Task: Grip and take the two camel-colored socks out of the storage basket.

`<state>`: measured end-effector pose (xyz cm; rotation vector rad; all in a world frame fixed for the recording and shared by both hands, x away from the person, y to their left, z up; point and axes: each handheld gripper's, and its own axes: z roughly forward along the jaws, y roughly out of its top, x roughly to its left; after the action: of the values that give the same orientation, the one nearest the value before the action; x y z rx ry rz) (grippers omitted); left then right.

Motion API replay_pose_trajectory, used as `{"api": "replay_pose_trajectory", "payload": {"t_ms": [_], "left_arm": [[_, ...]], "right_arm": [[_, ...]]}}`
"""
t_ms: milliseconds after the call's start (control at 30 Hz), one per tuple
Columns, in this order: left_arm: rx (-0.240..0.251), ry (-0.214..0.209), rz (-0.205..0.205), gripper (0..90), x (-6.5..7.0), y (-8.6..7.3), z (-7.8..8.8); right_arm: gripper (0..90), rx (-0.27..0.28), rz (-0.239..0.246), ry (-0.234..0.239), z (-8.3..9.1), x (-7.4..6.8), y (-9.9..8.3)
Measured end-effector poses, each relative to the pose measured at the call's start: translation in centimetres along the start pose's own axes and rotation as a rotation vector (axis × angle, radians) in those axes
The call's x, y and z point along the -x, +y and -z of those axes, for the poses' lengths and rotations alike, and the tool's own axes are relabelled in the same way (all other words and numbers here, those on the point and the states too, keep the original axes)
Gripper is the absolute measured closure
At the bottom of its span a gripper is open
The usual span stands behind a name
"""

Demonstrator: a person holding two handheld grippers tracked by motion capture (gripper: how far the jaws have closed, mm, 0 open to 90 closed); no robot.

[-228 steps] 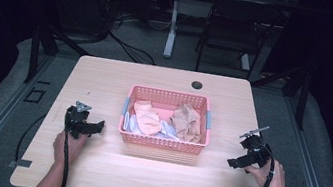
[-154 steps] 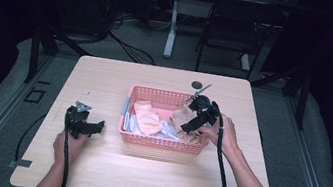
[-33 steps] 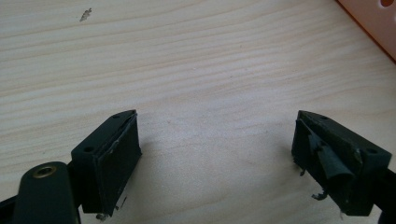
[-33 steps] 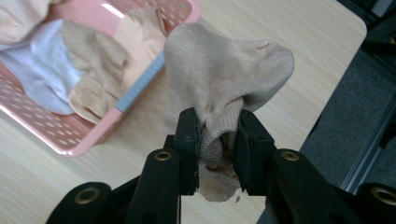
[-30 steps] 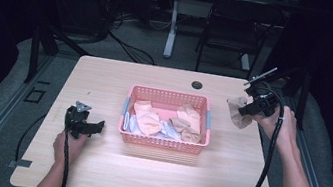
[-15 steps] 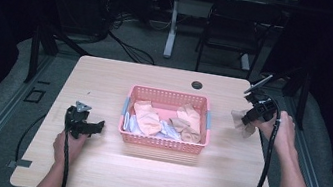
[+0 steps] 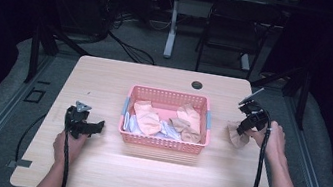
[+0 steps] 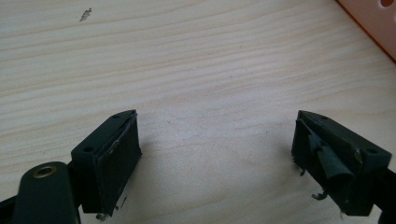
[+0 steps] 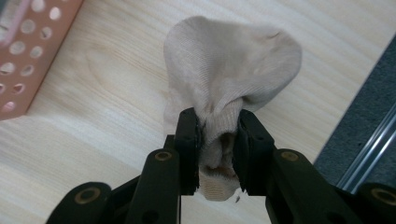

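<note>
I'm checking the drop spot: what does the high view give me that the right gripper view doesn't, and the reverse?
High view alone: the whole table, the socks left in the basket, the left gripper resting open left of it, and both forearms. Right gripper view alone: the grip itself, with the jaws pinching a bunched fold of the beige sock while its ribbed cuff hangs below them. Both show the right gripper holding that sock low over the wood right of the basket, near the table's right edge.
</note>
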<state>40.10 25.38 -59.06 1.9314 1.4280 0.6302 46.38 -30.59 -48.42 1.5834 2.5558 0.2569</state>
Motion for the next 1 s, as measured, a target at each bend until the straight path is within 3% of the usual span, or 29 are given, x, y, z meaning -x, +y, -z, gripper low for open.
{"api": "replay_pose_trajectory", "payload": {"t_ms": [100,200,333,433,500,600,800,1000], "left_arm": [[0.0,0.0,0.0,14.9,0.0,0.0,0.0],[0.0,0.0,0.0,14.9,0.0,0.0,0.0],[0.0,0.0,0.001,14.9,0.0,0.0,0.0],[0.0,0.0,0.0,14.9,0.0,0.0,0.0],[0.0,0.0,0.001,14.9,0.0,0.0,0.0],[0.0,0.0,0.0,14.9,0.0,0.0,0.0],[0.0,0.0,0.0,14.9,0.0,0.0,0.0],[0.0,0.0,0.001,14.9,0.0,0.0,0.0]], "right_arm": [[72.3,-0.037,0.009,0.01,-1.2,0.2,-0.1],[72.1,-0.021,-0.029,0.018,-1.5,0.6,-0.3],[68.6,-0.026,-0.034,0.032,-1.7,0.7,-0.5],[48.7,-0.028,-0.05,0.02,-1.5,0.8,-0.4],[33.1,0.003,-0.059,0.017,-1.0,0.9,-0.6],[17.7,0.047,-0.066,0.044,0.0,1.3,-0.9],[0.4,0.114,-0.051,0.074,2.3,1.4,-1.1],[0.0,0.179,-0.045,0.075,4.1,0.7,-1.1]]}}
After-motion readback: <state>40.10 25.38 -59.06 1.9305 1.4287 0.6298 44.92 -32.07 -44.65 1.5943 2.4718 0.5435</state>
